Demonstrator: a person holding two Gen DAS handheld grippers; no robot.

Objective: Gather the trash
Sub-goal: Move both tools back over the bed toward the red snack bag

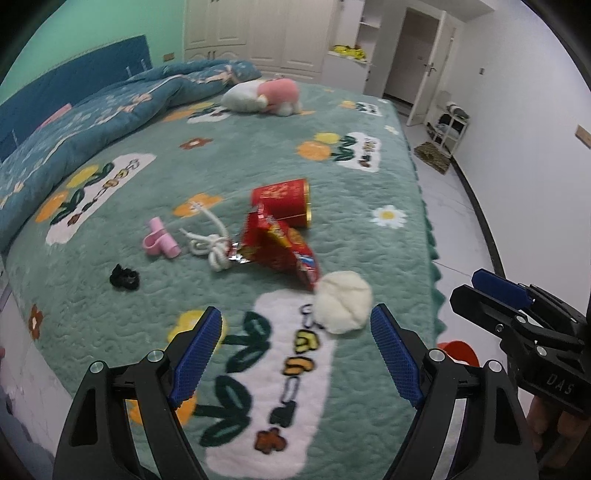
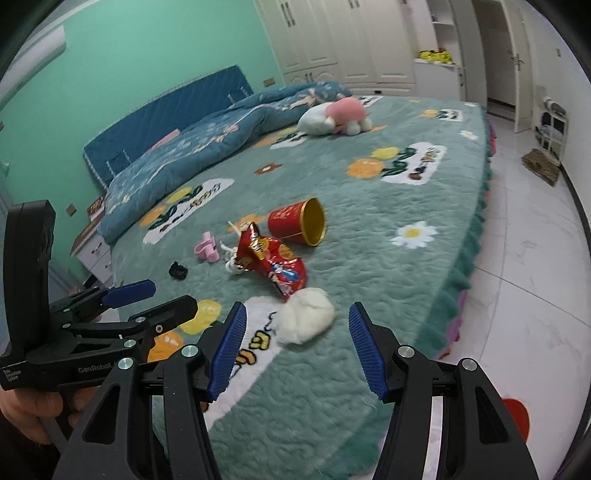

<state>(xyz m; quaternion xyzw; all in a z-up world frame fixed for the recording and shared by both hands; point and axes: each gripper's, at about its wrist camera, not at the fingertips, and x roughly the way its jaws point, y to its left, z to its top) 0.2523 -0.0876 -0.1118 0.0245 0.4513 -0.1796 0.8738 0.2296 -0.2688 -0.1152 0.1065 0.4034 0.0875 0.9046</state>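
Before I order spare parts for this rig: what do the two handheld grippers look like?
Both are alike: the left gripper and right gripper have black plastic clamp-style arms with silver pivot bolts, and finger pads of ribbed blue rubber. The left body carries white "GenRobot" lettering, the right "DAS". No cables show. A bare hand grips the left handle.

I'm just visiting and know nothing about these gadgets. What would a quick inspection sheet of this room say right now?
Surface: green quilted bedspread with flower patches.
Job's things: white paper wad nearest; crumpled red snack bag touching it; red cup on its side.
Clutter: pink clip, white cord, black hair tie, plush toy, blue duvet.
Grippers: left gripper and right gripper open, holding nothing.
Cables: nothing seen.
Surroundings: white wardrobe, tiled floor.
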